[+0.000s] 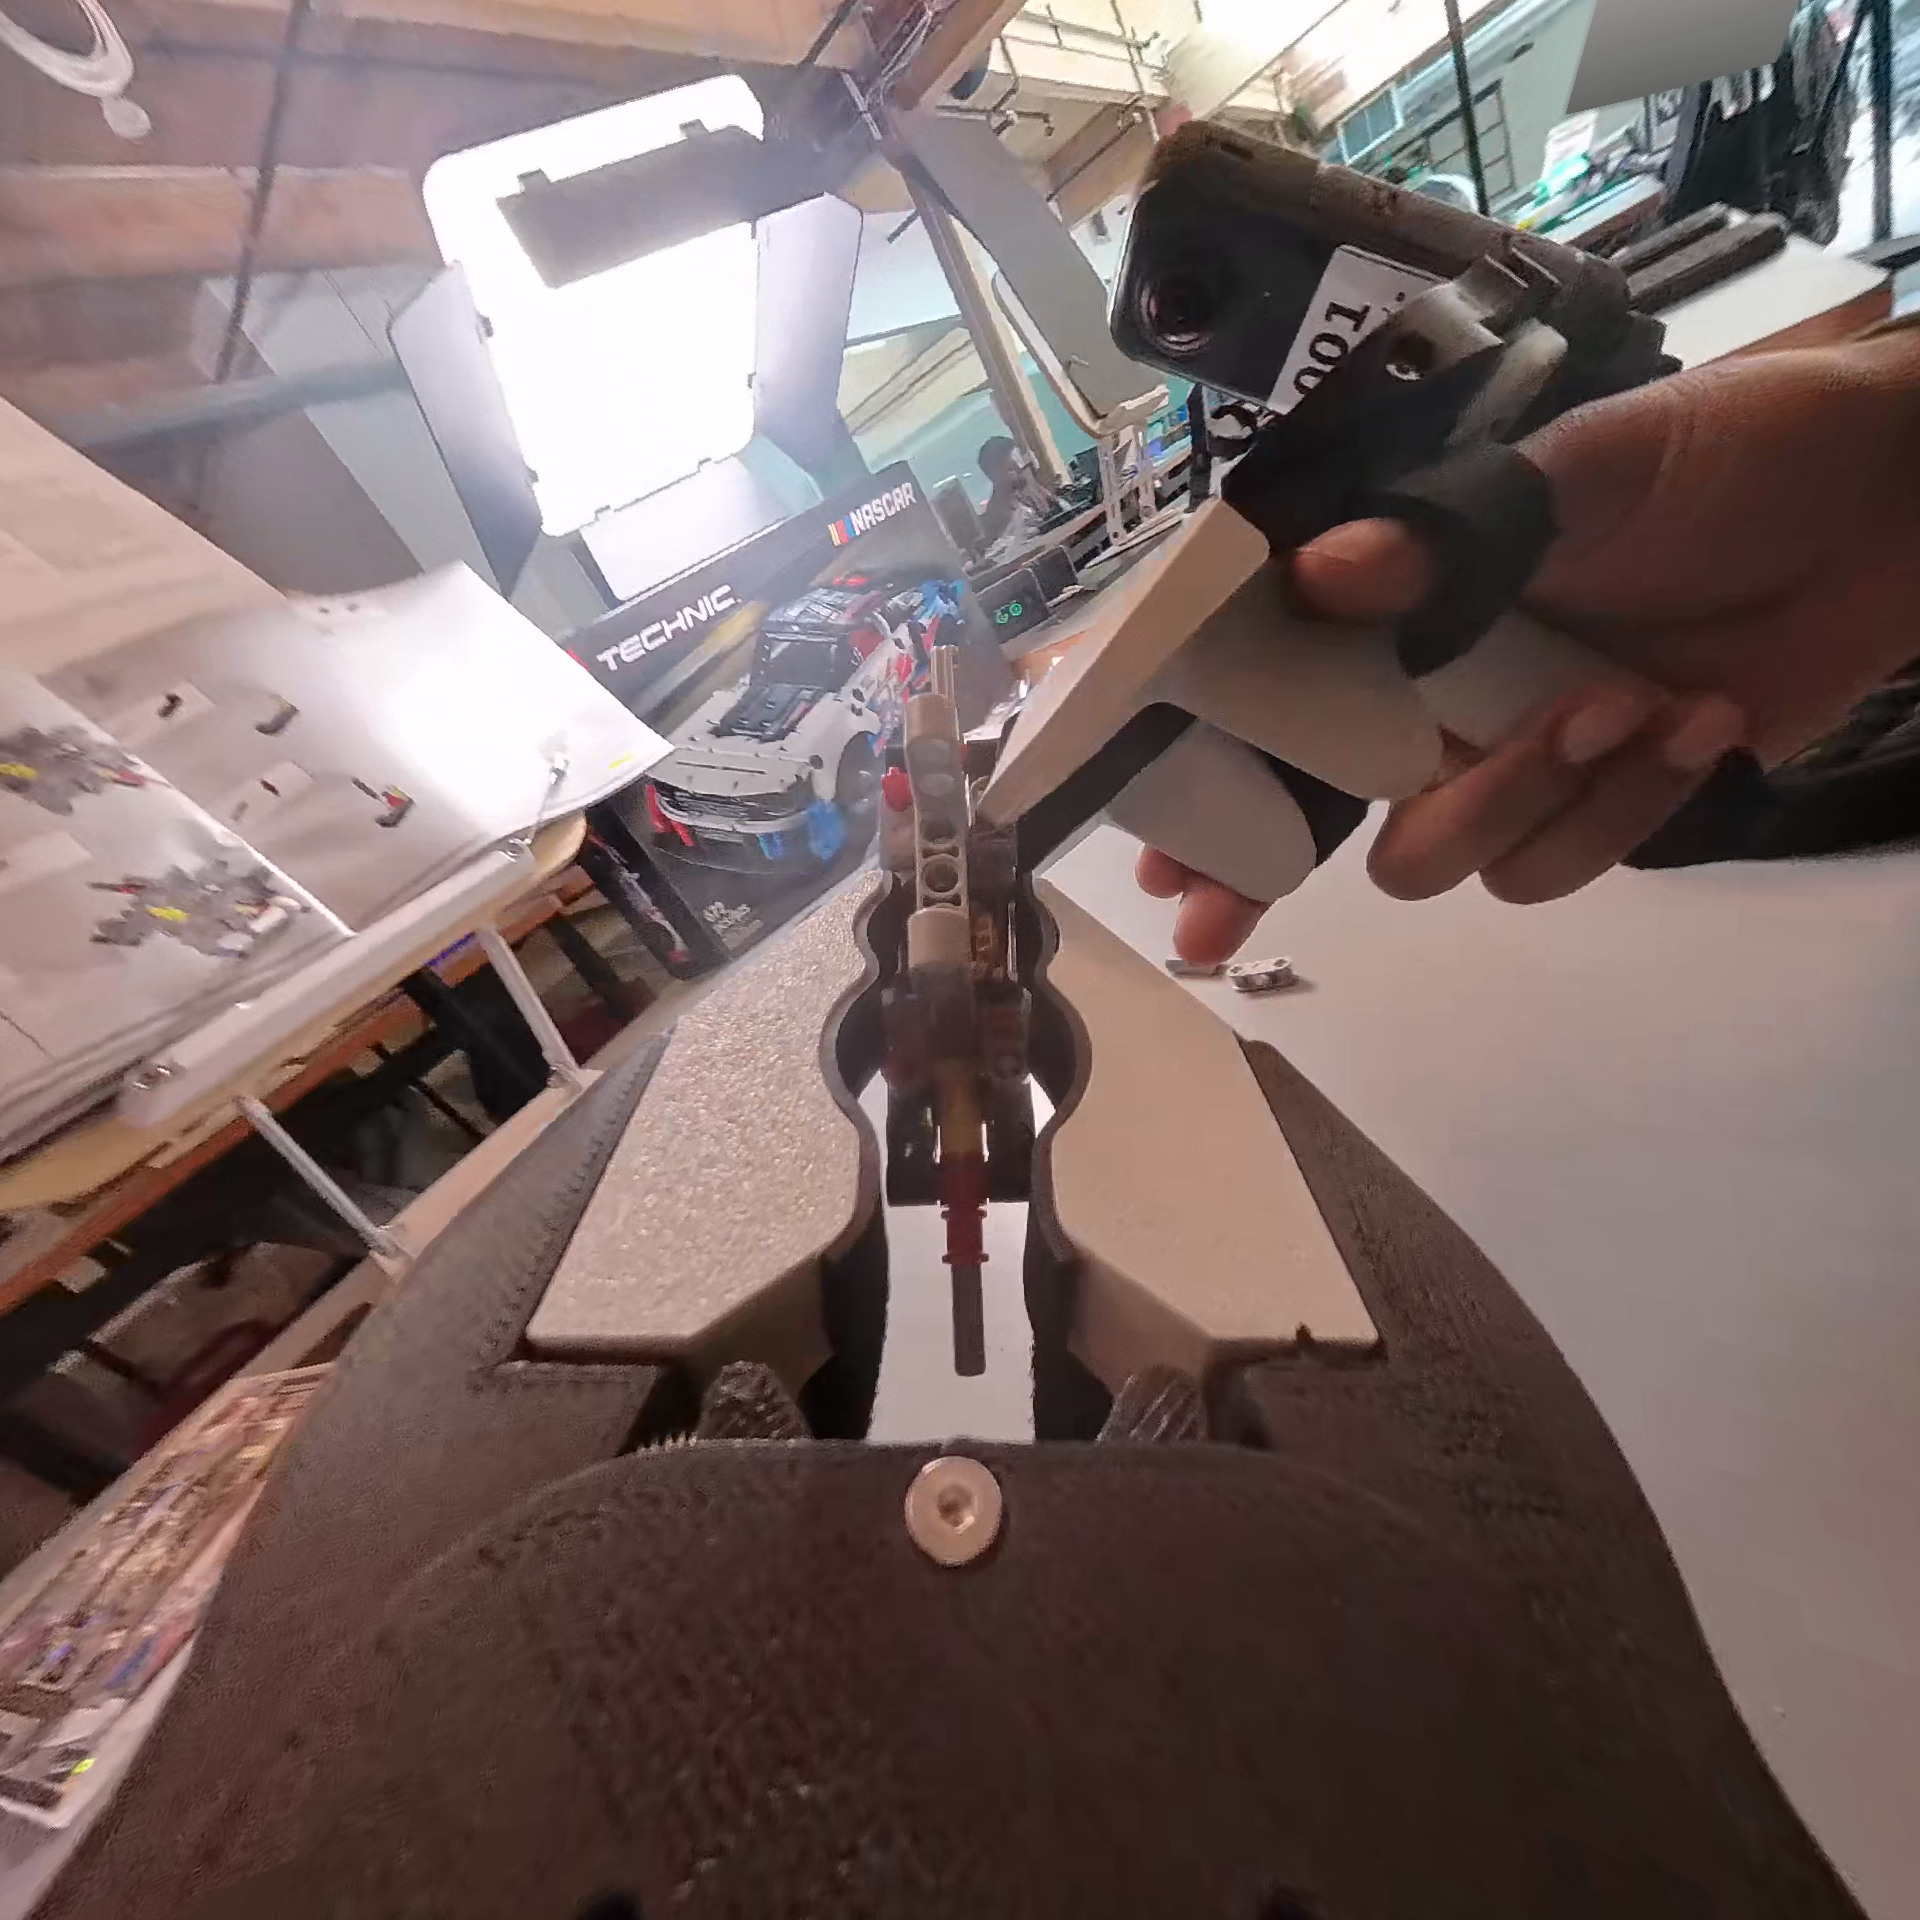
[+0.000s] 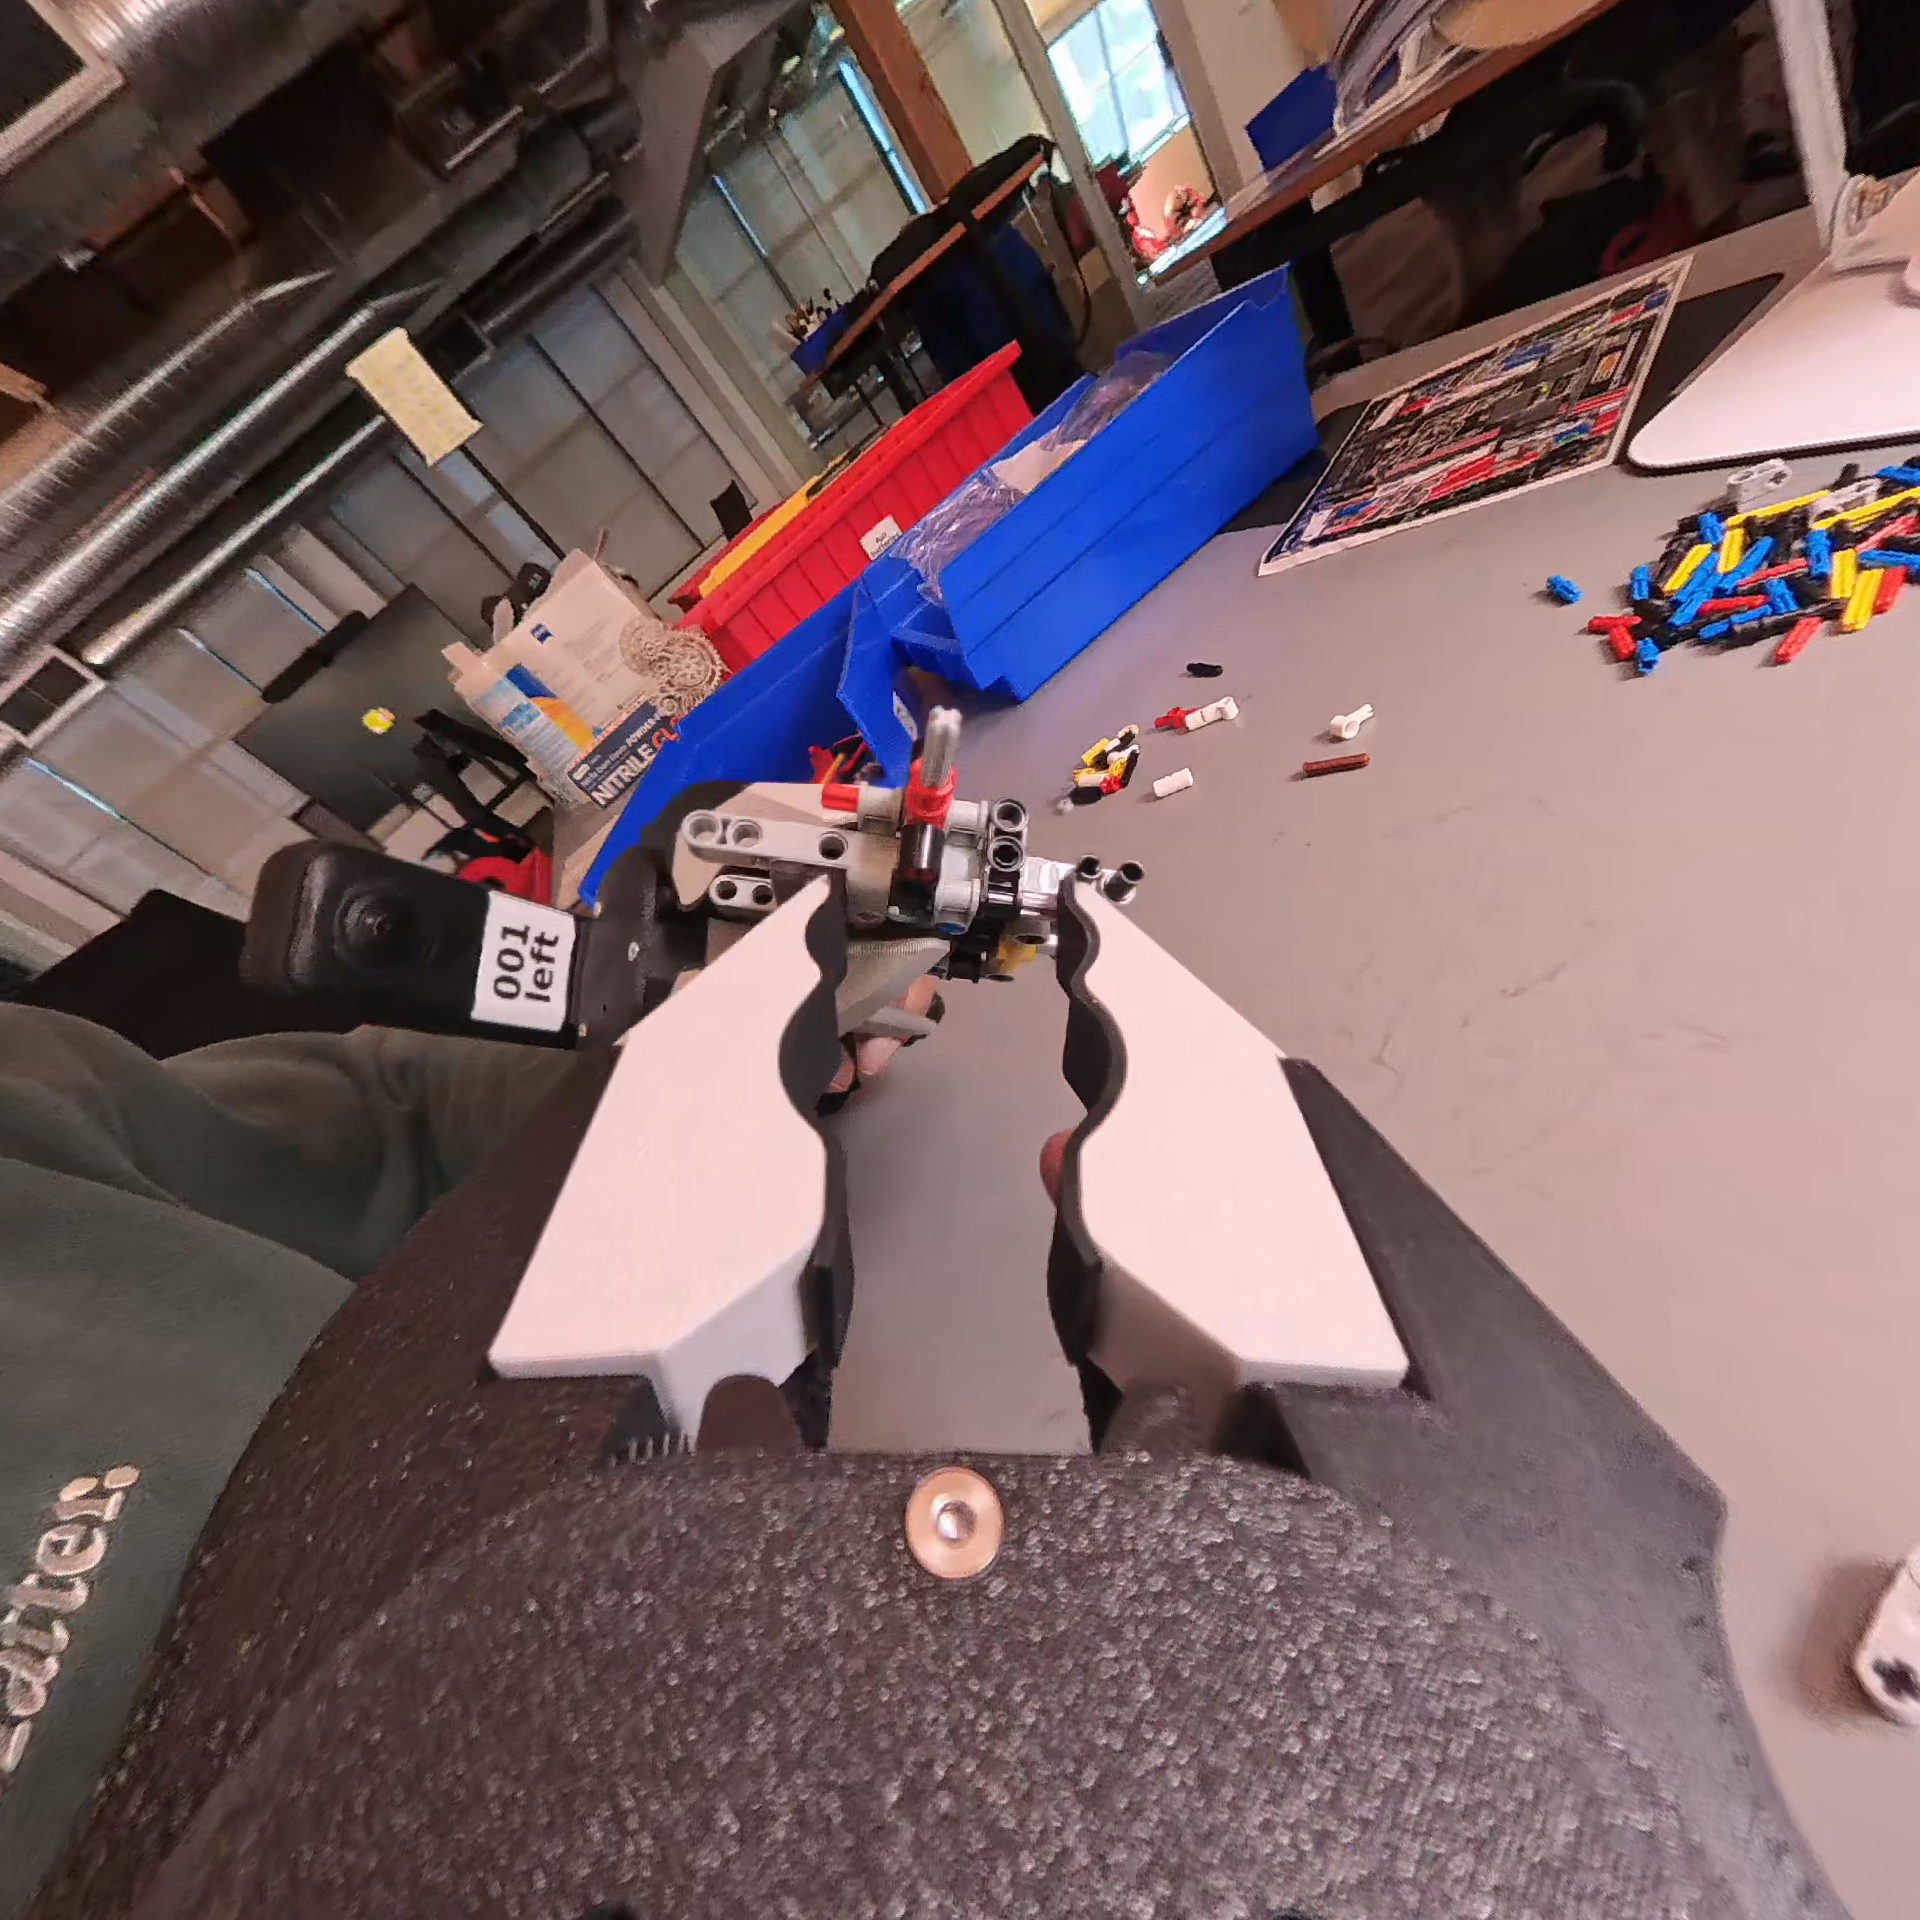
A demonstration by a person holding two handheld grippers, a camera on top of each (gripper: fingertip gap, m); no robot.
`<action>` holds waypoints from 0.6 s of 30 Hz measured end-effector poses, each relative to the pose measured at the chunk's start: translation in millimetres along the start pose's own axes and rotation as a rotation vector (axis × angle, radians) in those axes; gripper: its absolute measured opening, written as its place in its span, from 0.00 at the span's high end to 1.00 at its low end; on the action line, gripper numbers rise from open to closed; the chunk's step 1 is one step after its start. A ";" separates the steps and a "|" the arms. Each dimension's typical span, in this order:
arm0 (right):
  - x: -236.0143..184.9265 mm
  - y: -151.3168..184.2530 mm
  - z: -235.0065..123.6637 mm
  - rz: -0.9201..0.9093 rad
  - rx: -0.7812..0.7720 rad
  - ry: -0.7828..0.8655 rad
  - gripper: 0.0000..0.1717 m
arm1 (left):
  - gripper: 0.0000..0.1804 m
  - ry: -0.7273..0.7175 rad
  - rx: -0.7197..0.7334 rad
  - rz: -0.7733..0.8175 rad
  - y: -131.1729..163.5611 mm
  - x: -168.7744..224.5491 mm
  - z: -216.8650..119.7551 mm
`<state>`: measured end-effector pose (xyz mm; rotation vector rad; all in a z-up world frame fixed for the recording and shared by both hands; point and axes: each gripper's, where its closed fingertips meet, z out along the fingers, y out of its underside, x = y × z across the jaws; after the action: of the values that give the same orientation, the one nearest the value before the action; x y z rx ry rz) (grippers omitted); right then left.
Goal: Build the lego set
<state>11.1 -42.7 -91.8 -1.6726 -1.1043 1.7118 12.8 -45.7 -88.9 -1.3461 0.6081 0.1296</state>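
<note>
Right wrist view, from left to right: left gripper (image 2: 831, 925) clamped on a small grey brick build (image 2: 914, 862), held up above the grey table (image 2: 1455, 1039); right gripper (image 2: 951, 914) spread wide, tips just beside that build; blue bin (image 2: 1122, 540) behind; loose colourful pins (image 2: 1766, 571) far right.

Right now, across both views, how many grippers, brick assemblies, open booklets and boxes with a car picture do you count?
Grippers: 2, left gripper and right gripper
Brick assembly: 1
Open booklet: 1
Box with a car picture: 1
Total: 5
</note>
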 end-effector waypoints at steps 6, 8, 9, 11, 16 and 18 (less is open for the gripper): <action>10.3 -2.9 0.2 -0.128 -0.025 -0.062 0.78 | 0.85 0.070 -0.040 -0.020 8.9 6.8 2.6; 11.1 -6.0 -4.0 -0.268 -0.048 -0.098 0.78 | 0.75 0.199 -0.043 -0.161 9.6 16.6 0.9; 10.1 -4.7 -6.5 -0.358 -0.081 -0.121 0.78 | 0.71 0.276 -0.047 -0.252 9.7 21.5 -1.4; 13.6 2.1 -10.9 -0.544 -0.161 -0.125 0.78 | 0.67 0.437 -0.062 -0.454 11.7 30.6 -8.8; 22.0 31.8 -9.2 -0.826 -0.274 -0.122 0.78 | 0.64 0.576 -0.113 -0.709 22.2 26.2 -18.0; 14.6 36.6 -7.5 -0.829 -0.259 -0.162 0.78 | 0.71 0.560 -0.160 -0.704 31.8 24.1 -17.4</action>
<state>23.4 -49.4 -129.4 -0.9613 -1.8266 1.1936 13.6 -60.5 -129.9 -1.6911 0.5543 -0.8059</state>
